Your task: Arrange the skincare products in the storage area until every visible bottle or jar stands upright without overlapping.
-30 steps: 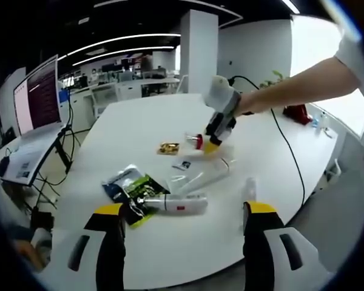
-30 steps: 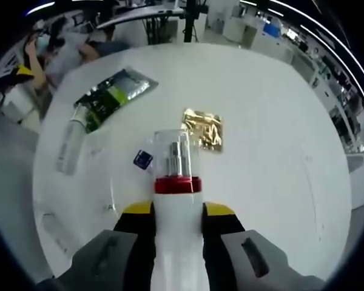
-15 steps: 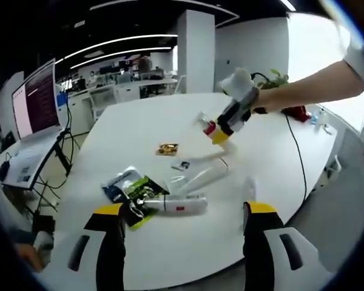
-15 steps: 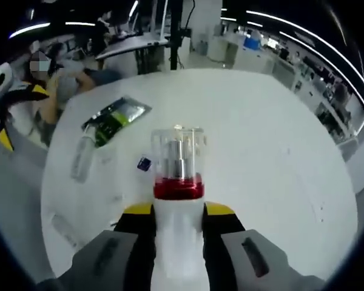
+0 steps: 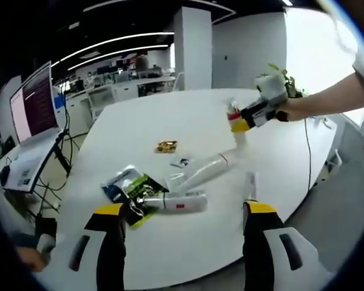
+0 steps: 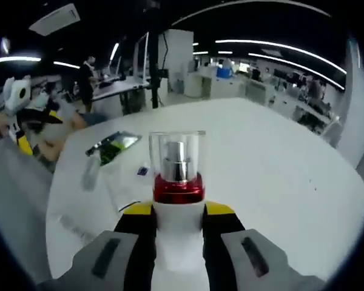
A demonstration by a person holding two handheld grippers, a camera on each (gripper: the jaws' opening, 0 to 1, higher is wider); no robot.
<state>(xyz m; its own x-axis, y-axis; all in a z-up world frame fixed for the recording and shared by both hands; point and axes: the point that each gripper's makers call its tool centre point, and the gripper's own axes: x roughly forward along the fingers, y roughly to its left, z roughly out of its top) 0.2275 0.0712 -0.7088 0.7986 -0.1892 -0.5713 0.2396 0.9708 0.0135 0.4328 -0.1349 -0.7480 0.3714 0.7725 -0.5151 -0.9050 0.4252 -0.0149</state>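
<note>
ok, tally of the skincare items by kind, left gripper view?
Pump bottle, red collar, held in the right gripper: 1
Tubes or bottles lying on the table: 3
Sachets/packets: 3
Total: 7

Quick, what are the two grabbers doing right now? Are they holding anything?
Left gripper: open, holding nothing, above the white table.
Right gripper: shut on the white pump bottle with the red collar and clear cap.

A monitor (image 5: 35, 97) glows at nine o'clock; a green plant (image 5: 280, 77) stands at two o'clock.
</note>
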